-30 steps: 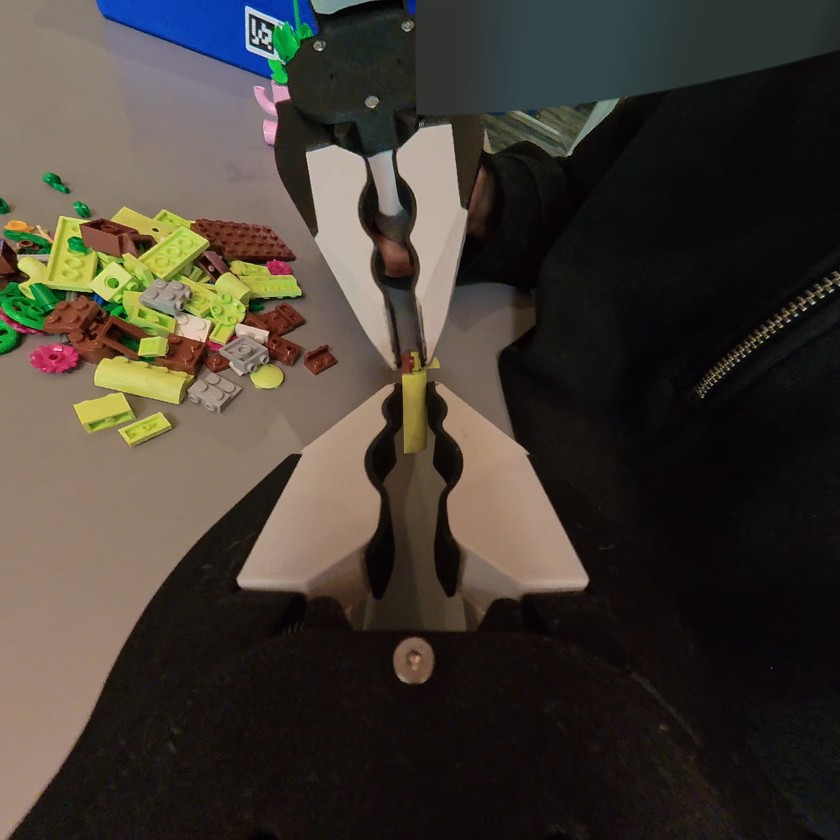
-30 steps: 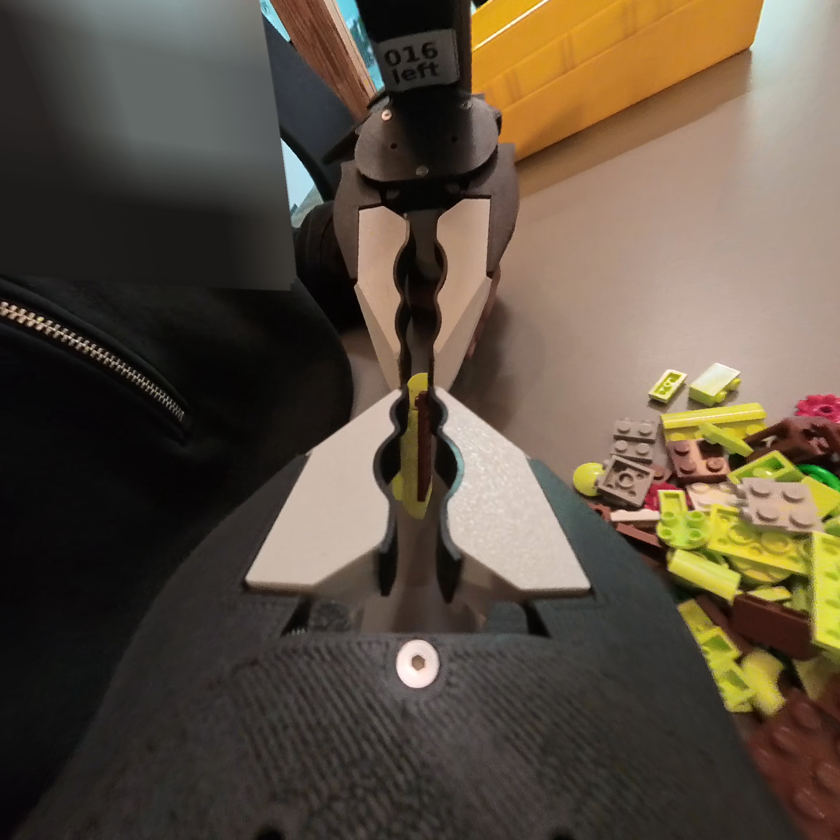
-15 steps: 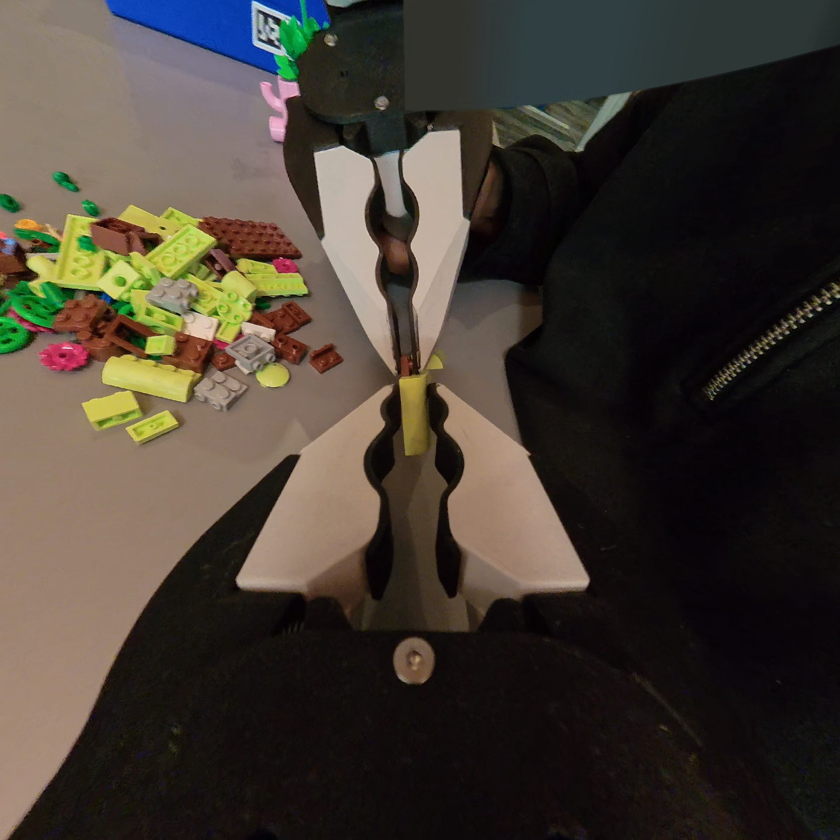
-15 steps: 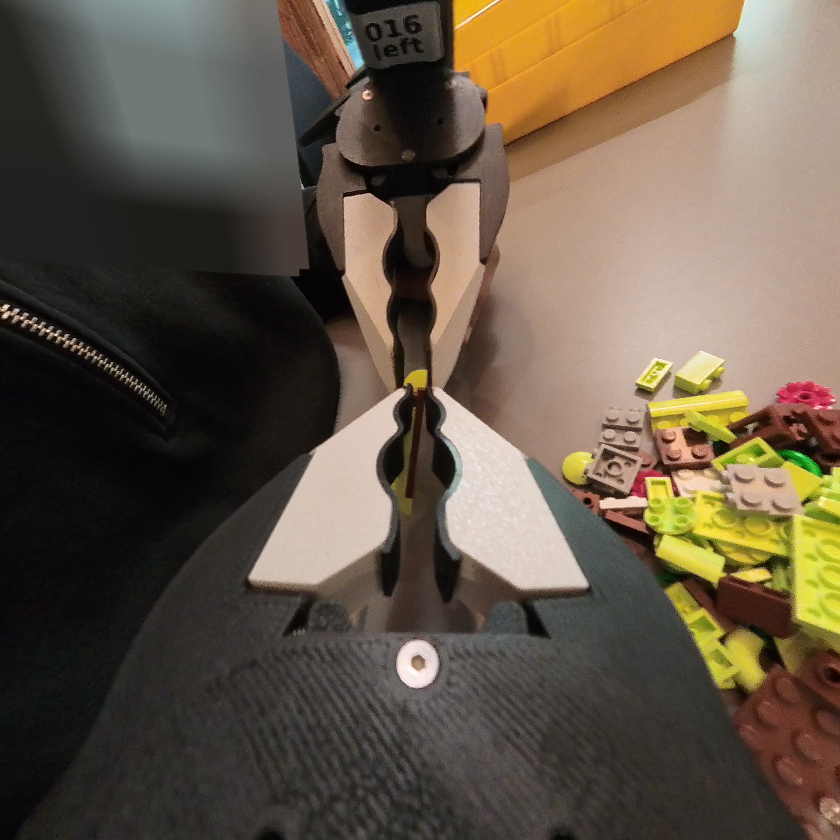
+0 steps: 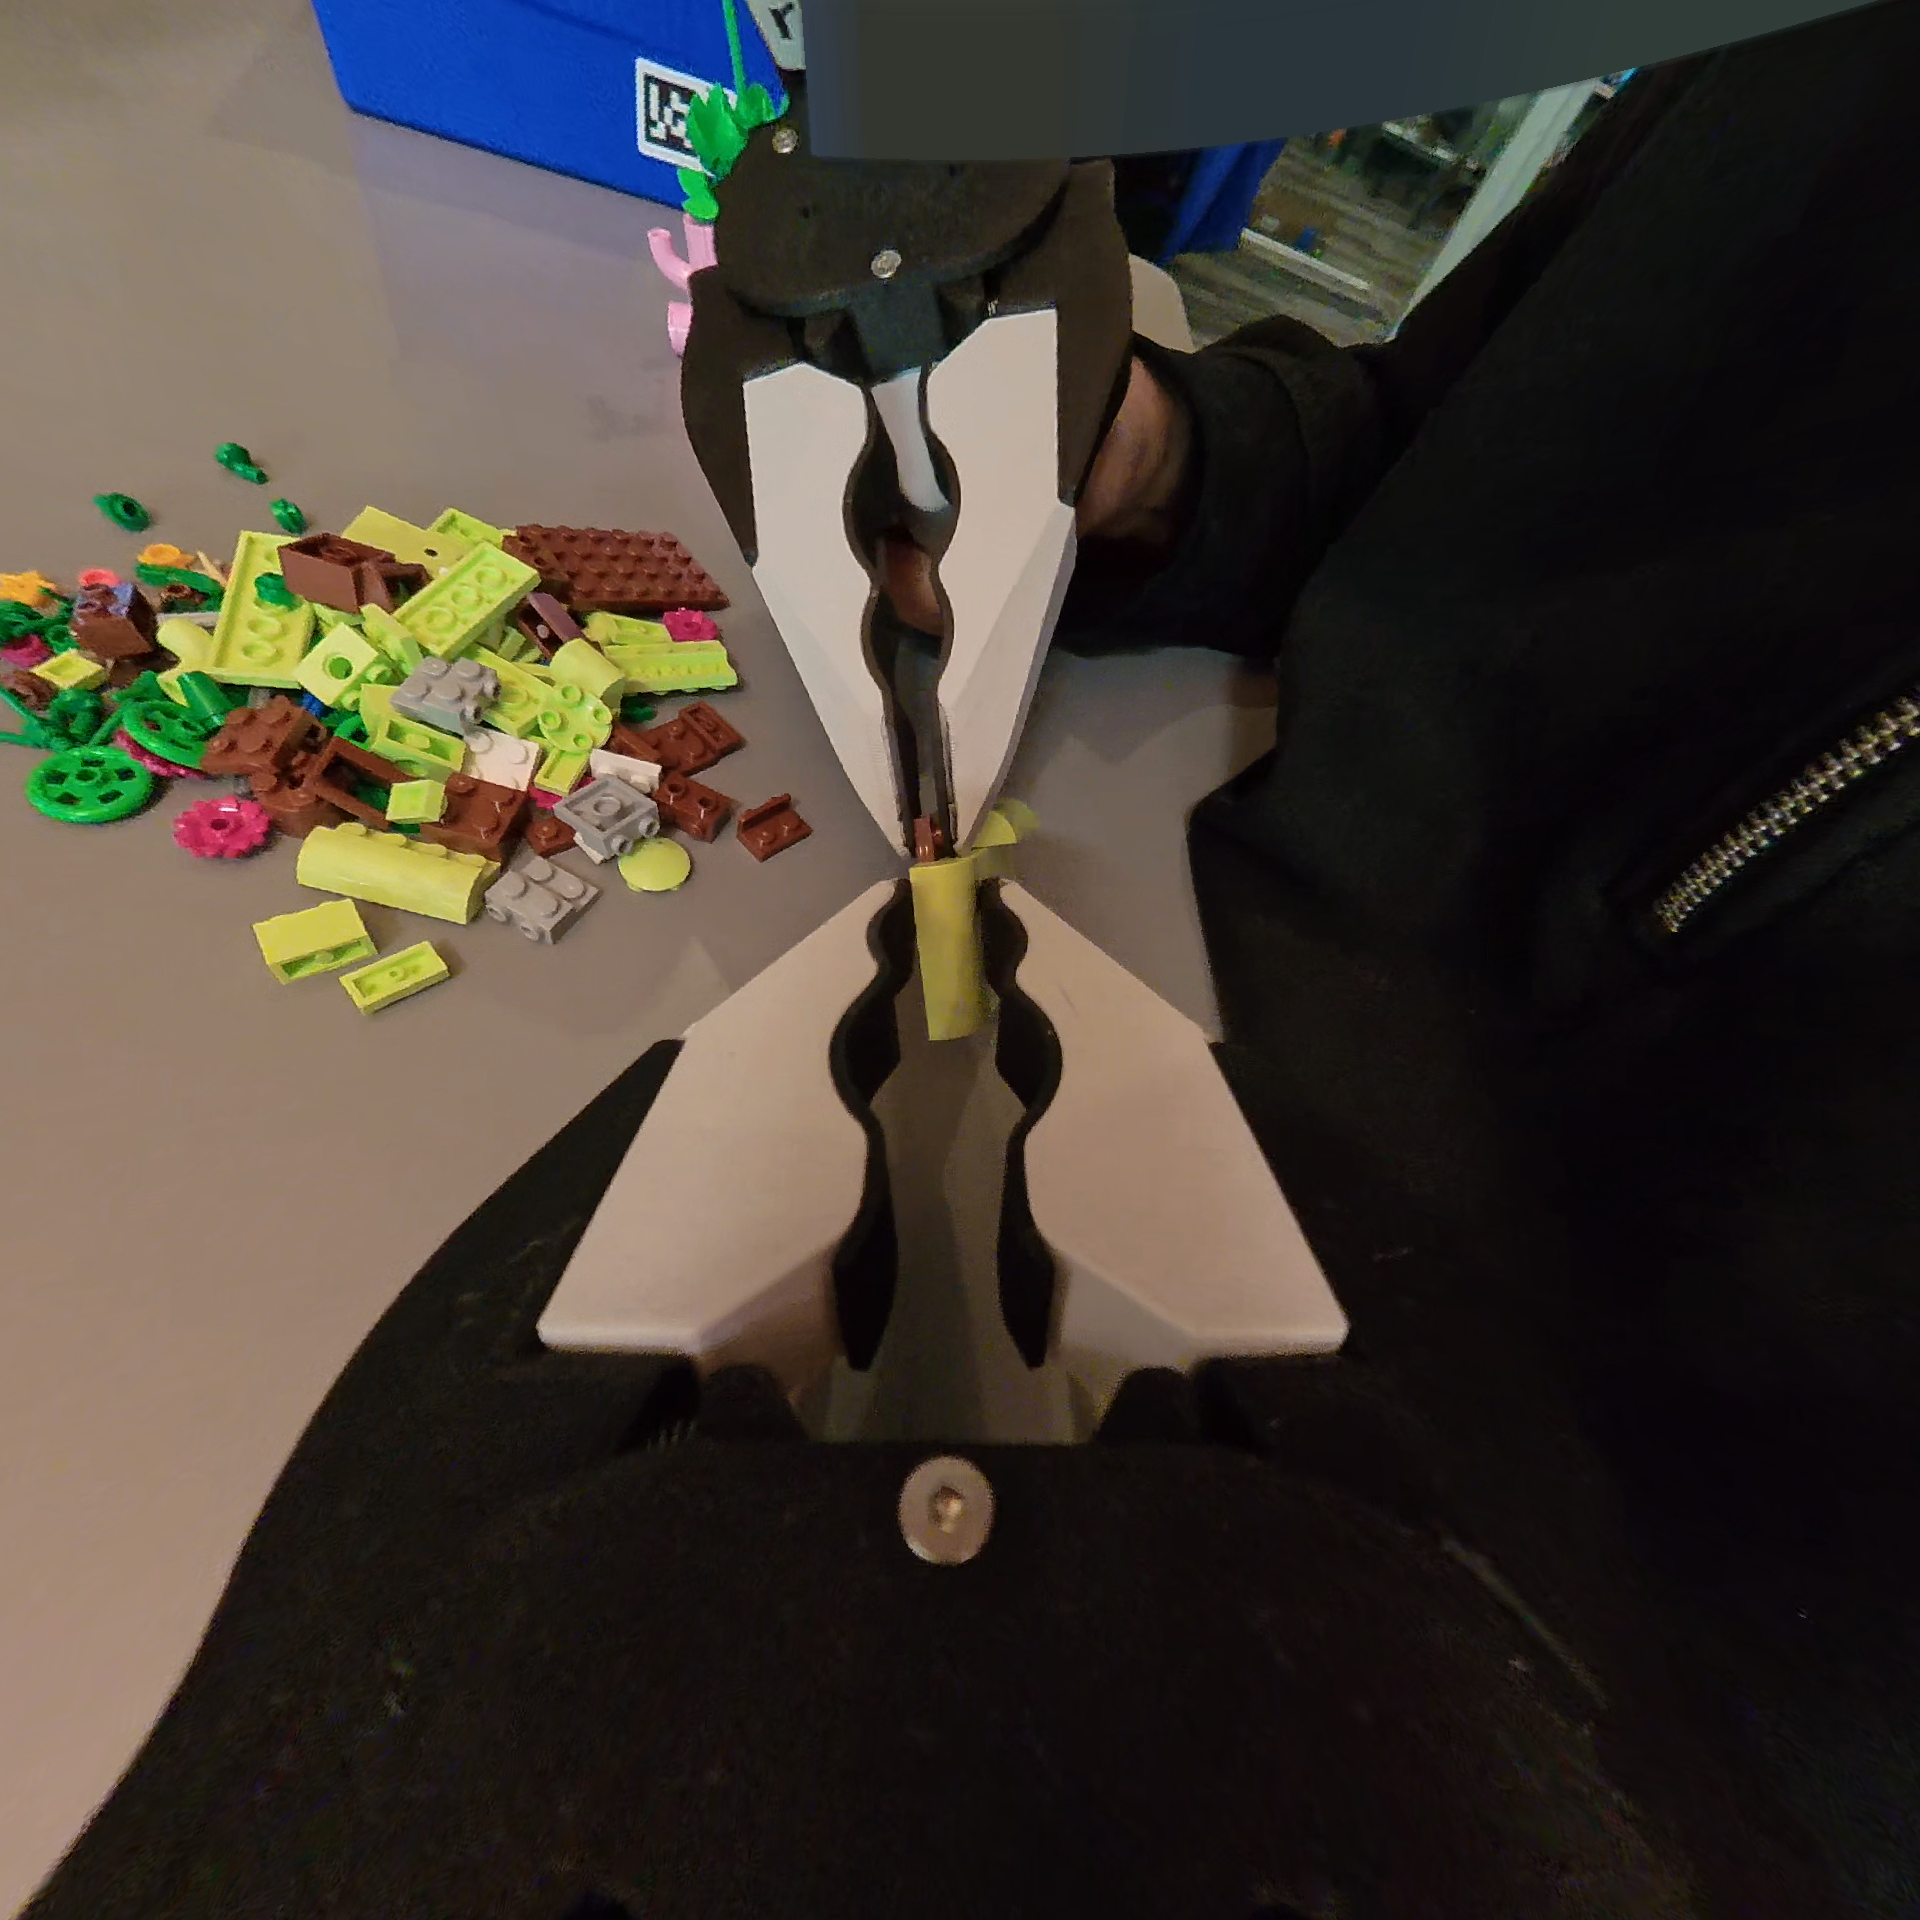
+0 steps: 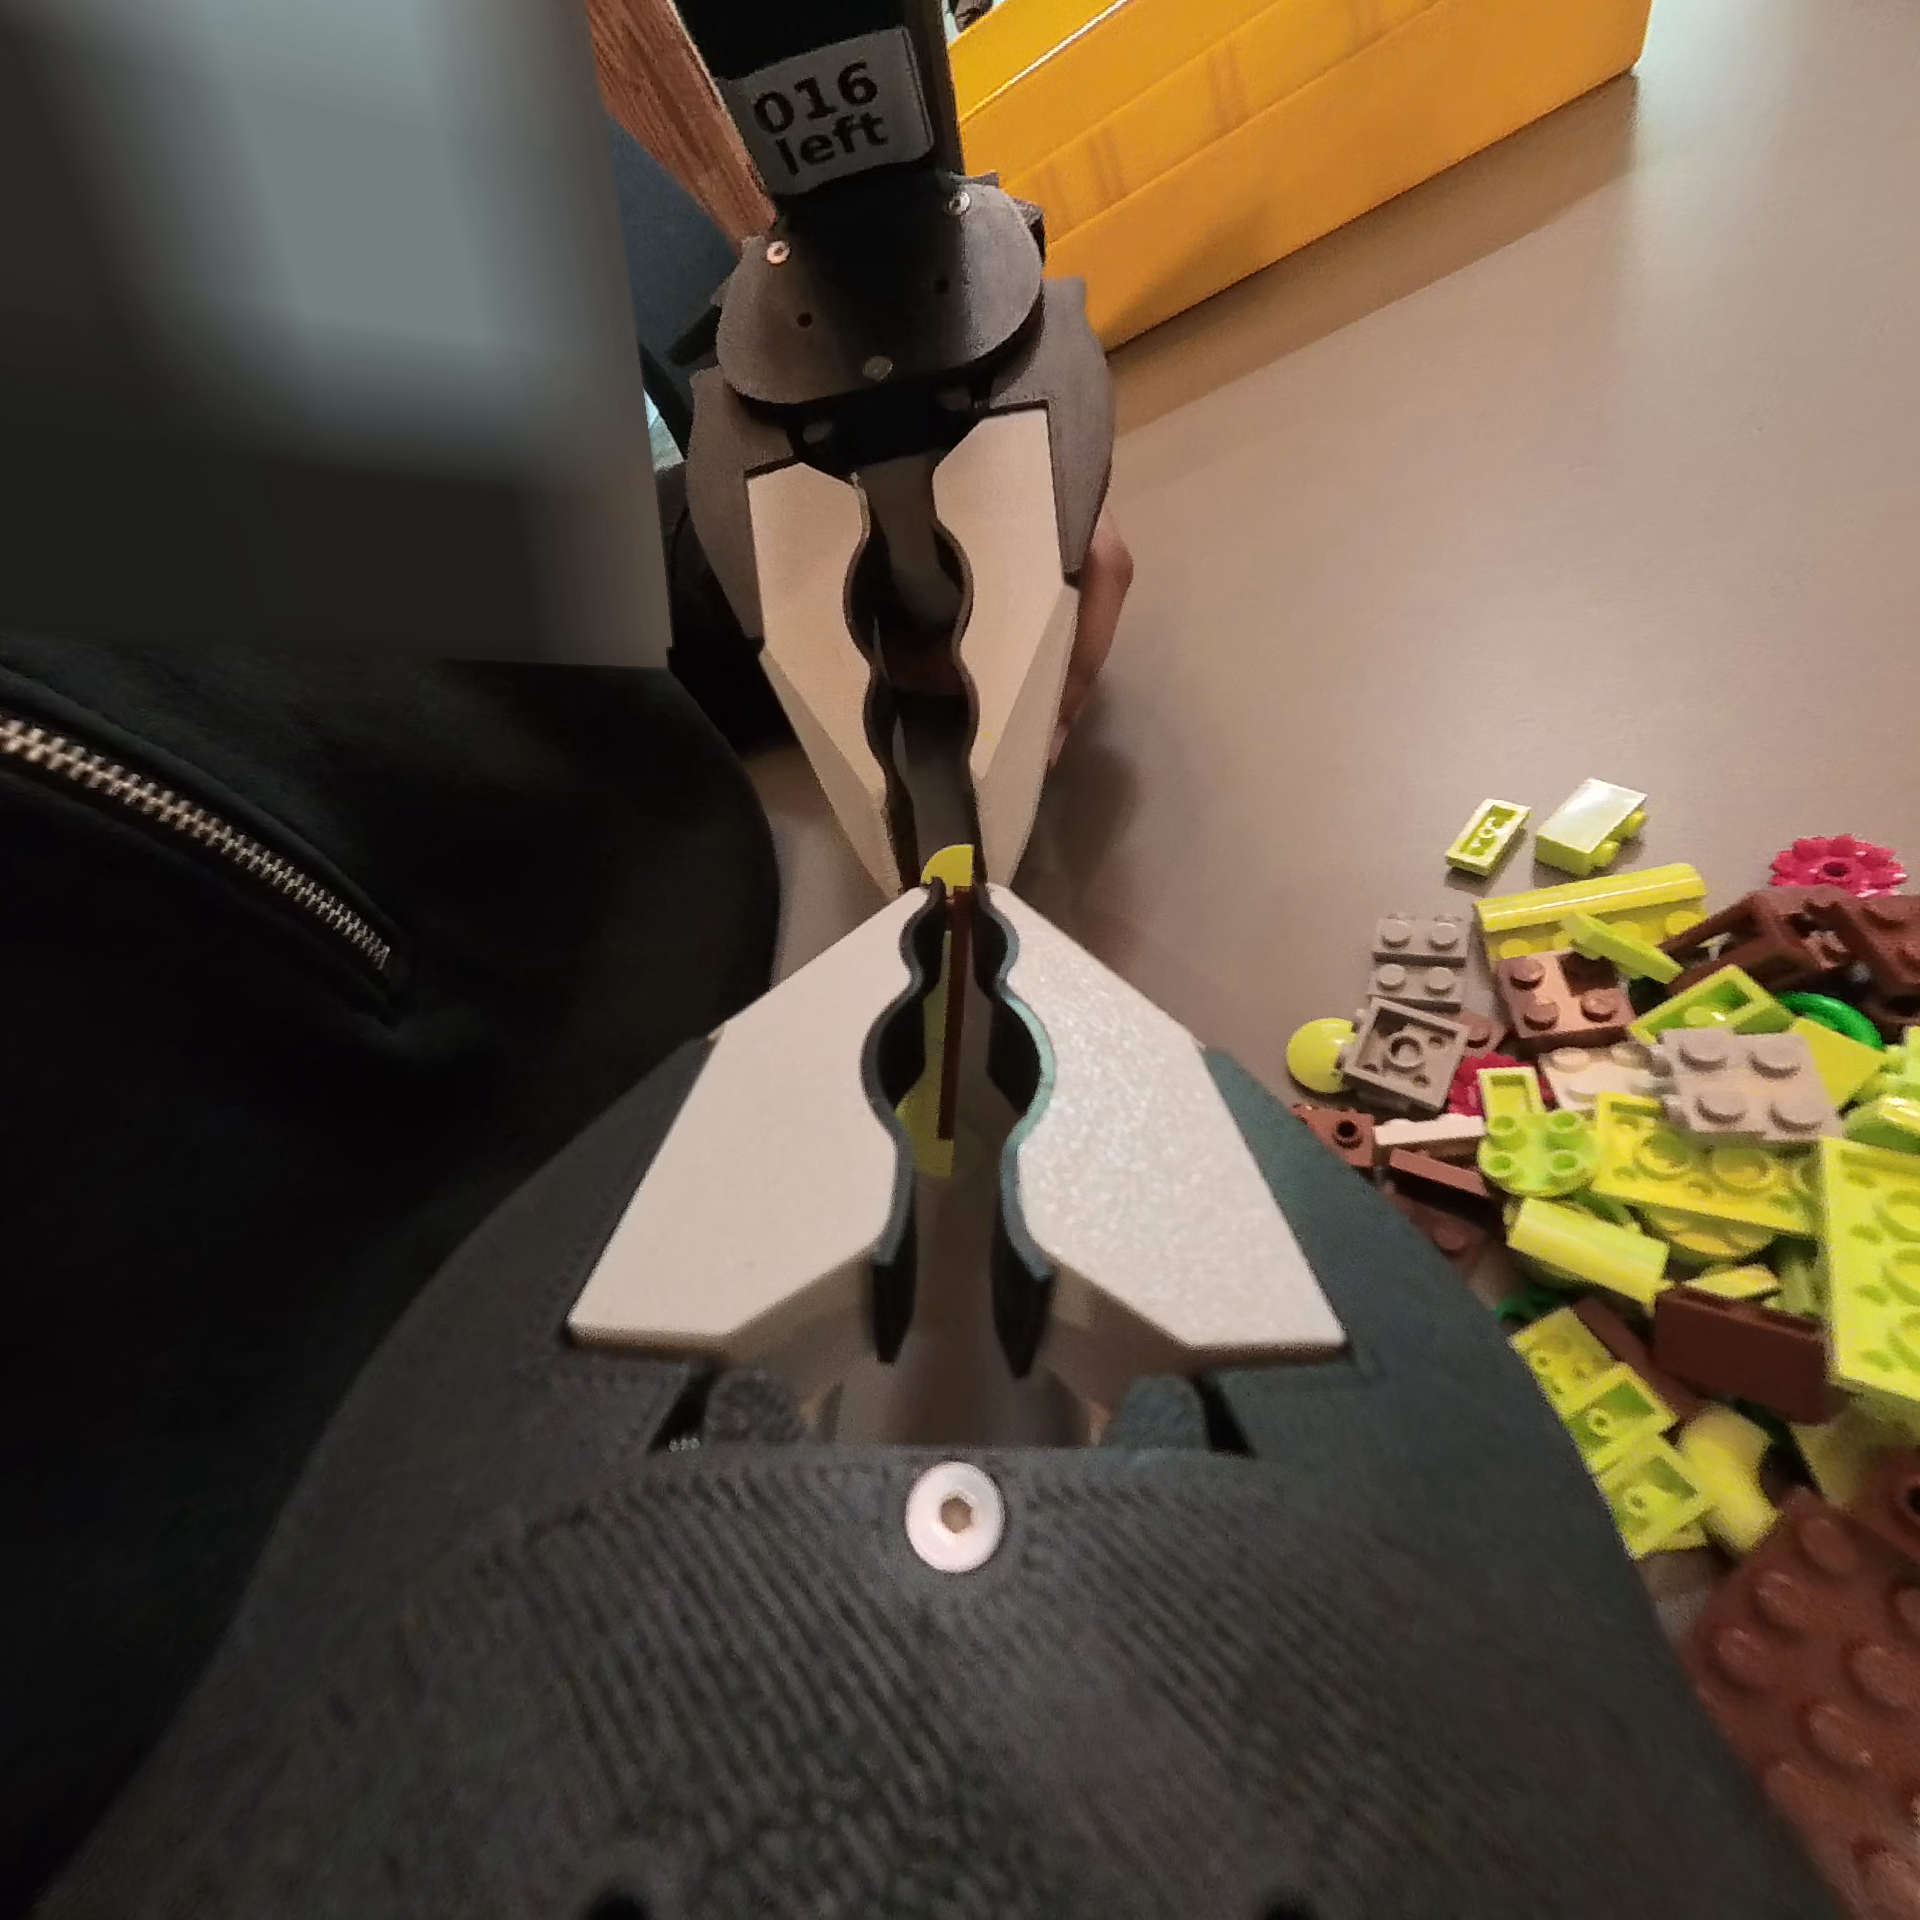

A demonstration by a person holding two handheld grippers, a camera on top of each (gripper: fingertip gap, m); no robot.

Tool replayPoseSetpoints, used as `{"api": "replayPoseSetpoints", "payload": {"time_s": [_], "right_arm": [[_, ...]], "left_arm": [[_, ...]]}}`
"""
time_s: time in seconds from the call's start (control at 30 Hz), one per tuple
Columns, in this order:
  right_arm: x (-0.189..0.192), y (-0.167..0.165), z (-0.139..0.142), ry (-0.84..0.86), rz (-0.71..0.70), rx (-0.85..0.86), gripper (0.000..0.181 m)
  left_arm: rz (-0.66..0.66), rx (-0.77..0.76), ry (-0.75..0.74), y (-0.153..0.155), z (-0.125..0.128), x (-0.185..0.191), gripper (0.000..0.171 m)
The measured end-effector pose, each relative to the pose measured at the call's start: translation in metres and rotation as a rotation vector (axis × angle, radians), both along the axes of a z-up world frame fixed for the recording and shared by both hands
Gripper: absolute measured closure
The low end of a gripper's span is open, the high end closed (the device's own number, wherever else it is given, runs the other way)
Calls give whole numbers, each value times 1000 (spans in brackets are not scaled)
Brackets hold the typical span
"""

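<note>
The left tool (image 5: 948, 914) pinches a lime piece (image 5: 948, 961); the right tool (image 6: 951, 914) pinches a thin brown plate (image 6: 954, 1013). Tips meet, the pieces touching, above the grey worktop (image 5: 312, 1195), beside a brick pile (image 5: 395, 707).

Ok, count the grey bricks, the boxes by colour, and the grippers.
Grey bricks: 3
Blue box: 1
Yellow box: 1
Grippers: 2, the left gripper and the right gripper
Total: 7
</note>
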State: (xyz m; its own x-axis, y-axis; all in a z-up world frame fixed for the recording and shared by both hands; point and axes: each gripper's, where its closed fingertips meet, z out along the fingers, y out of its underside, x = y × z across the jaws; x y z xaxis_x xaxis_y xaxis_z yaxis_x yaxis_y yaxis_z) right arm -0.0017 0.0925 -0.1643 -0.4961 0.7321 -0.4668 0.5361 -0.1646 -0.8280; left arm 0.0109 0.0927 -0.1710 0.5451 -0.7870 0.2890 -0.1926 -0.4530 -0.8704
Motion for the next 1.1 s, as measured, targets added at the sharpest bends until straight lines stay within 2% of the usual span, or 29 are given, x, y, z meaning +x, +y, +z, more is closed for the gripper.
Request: {"api": "replayPoseSetpoints", "payload": {"time_s": [0.43,0.83,1.0,1.1], "right_arm": [[-6,7,-3,-18,-115,16,178],[-11,14,-8,-54,-220,8,179],[-13,16,-9,-70,-238,-22,178],[-13,17,-4,-64,-223,-107,177]], "left_arm": [[65,97,115,6,-3,-5,163],[98,127,181,10,-7,-8,162],[103,133,202,11,-9,-10,161],[112,130,175,13,-6,-11,162]]}}
